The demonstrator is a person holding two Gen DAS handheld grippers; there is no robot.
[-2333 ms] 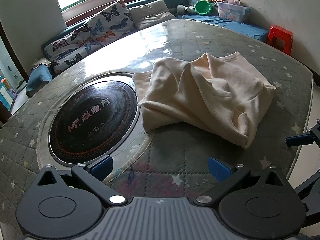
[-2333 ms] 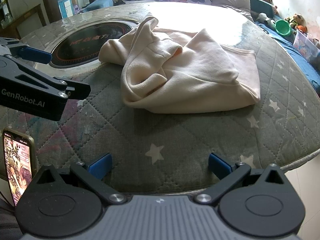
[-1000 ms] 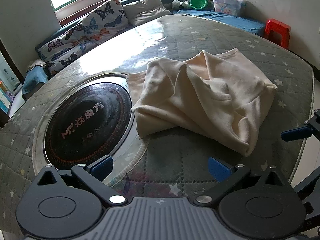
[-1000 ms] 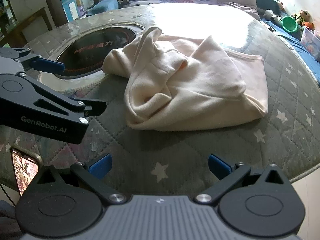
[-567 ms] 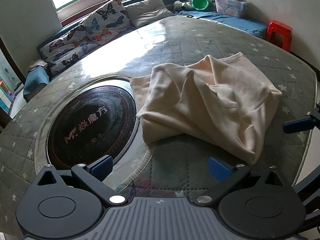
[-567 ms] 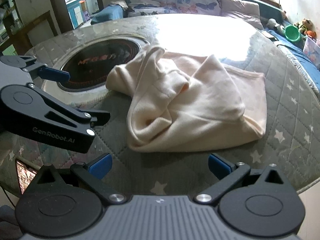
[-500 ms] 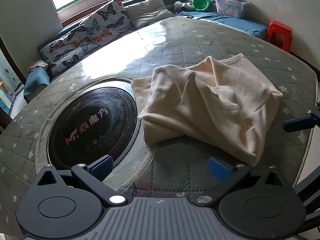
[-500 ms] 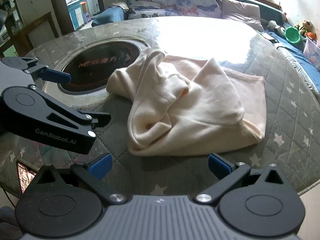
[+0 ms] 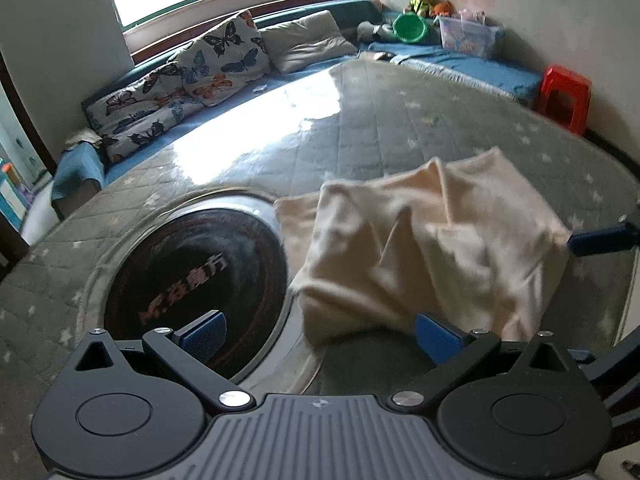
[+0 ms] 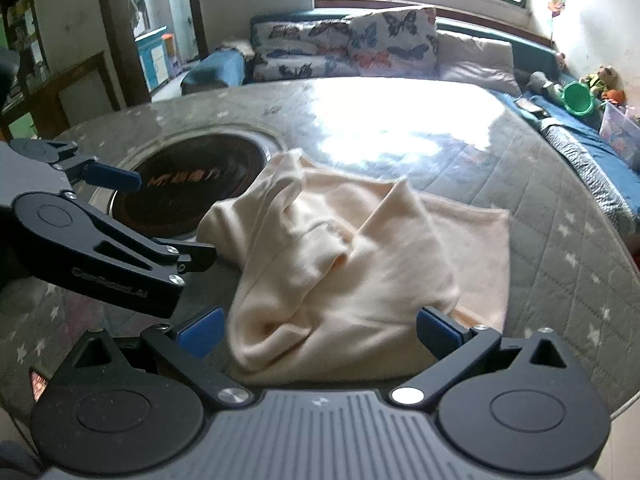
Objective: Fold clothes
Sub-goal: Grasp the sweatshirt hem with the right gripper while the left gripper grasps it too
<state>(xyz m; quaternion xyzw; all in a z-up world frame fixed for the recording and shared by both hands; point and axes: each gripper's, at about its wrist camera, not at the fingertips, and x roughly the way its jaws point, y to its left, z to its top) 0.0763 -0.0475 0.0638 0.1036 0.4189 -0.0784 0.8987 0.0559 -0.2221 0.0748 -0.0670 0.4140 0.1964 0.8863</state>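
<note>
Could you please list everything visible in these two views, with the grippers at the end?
Garment: one, cream, crumpled on the table beside the disc.
Table: one, round, grey quilted star cover.
Disc: one, dark, set into the table.
Butterfly cushions: several, on the bench under the window.
Plain cushion: one, beige, same bench.
Basin: one, green, far corner.
Plastic box: one, clear, beside the basin.
Stool: one, red, by the wall.
Left gripper: open, at the garment's near edge.
Right gripper: open, garment edge between the fingers.

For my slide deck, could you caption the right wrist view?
Open right gripper nears a crumpled cream garment on a quilted table, left gripper alongside.
</note>
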